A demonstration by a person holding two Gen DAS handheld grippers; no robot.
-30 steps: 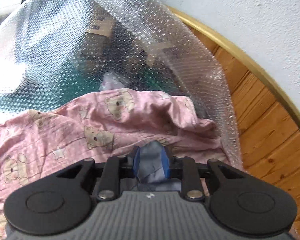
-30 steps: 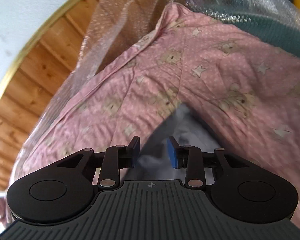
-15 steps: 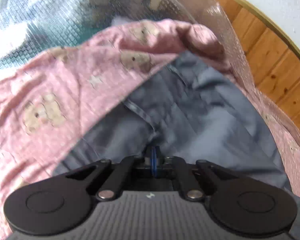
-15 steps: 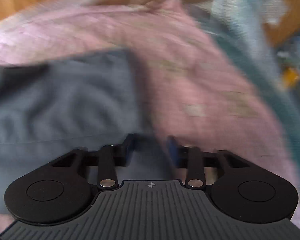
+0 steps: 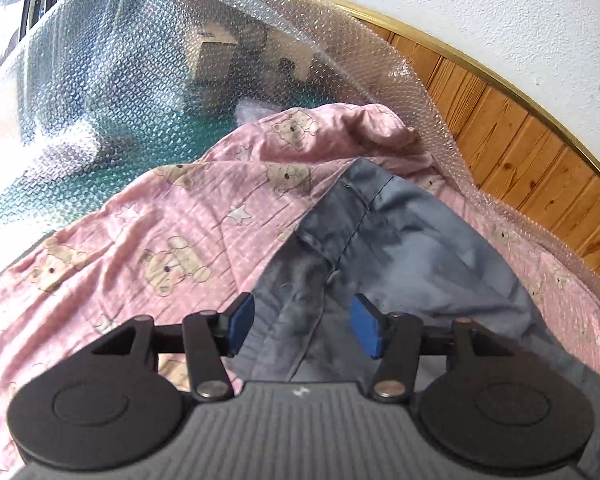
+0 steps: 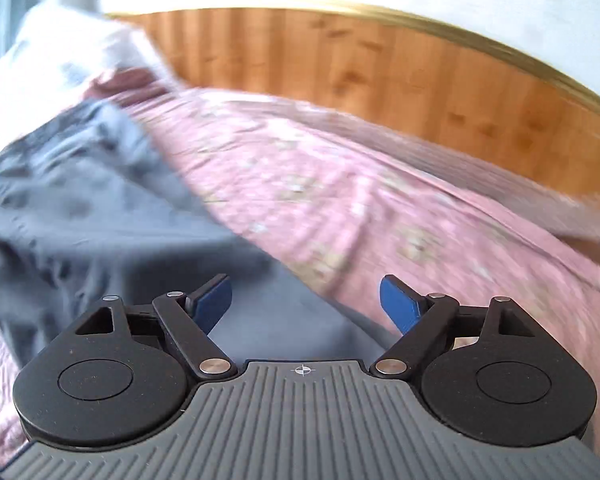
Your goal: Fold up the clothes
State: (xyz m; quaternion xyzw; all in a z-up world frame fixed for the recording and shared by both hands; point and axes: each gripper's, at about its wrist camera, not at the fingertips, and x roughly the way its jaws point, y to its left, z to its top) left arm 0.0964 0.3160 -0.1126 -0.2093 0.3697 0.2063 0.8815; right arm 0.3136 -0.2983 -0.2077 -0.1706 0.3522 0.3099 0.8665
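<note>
Bright daylight, fisheye-bent edges; right wrist view heavily motion-blurred.

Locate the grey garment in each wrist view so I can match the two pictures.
Left wrist: grey garment lies centre to lower right, on the pink bear-print sheet, running under the gripper.
Right wrist: grey garment fills the left and lower centre, blurred.
Shared landmark: the wood panelling behind the sheet.

A crumpled grey-blue garment [image 5: 400, 248] (stitched hem showing) lies spread on the pink bear-print cloth [image 5: 172, 240].
</note>
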